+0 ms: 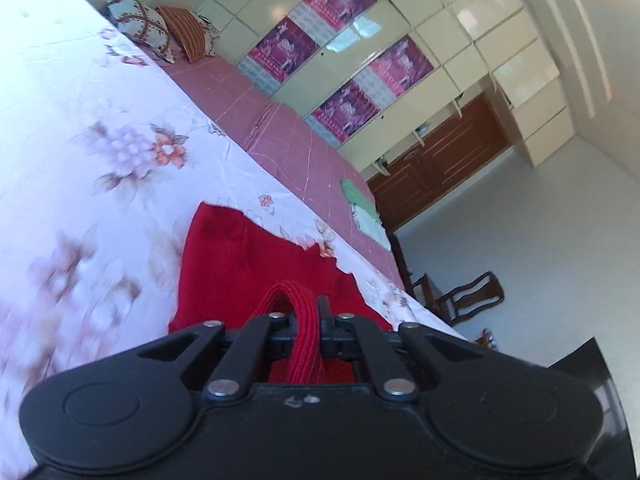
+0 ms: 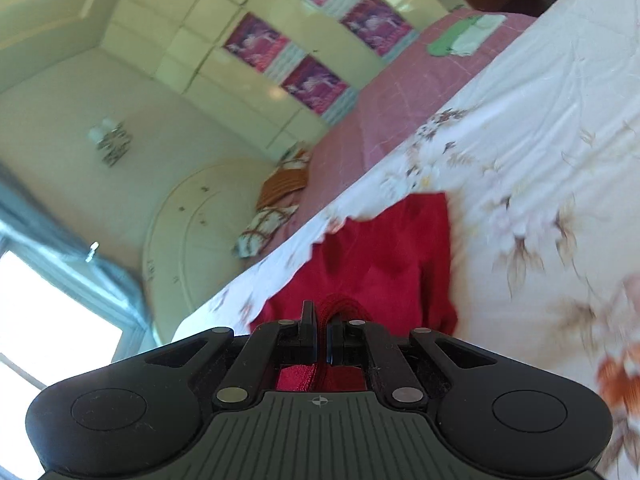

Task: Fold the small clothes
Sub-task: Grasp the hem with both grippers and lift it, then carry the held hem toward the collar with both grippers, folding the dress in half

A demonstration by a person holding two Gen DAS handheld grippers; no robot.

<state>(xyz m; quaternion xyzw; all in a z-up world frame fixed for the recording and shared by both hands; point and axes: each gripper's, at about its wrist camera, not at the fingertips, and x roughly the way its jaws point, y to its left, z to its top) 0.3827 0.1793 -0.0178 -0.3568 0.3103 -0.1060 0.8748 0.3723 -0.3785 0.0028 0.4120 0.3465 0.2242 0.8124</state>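
A small red knitted garment (image 1: 256,264) hangs and drapes over the white floral bedsheet (image 1: 80,120). My left gripper (image 1: 308,320) is shut on its ribbed red hem, which loops up between the fingers. In the right wrist view the same red garment (image 2: 392,248) spreads ahead over the floral sheet (image 2: 540,100). My right gripper (image 2: 322,328) is shut on another part of the ribbed red edge. Both views are tilted and motion-blurred. The garment's far end lies on the sheet.
A pink bedspread (image 1: 280,128) lies beyond the floral sheet, with patterned pillows (image 1: 160,28) at its head and a green and white cloth (image 1: 360,208) near its foot. Cream wardrobes with pink posters (image 1: 340,44) stand behind. Dark wooden chairs (image 1: 460,296) stand on the floor.
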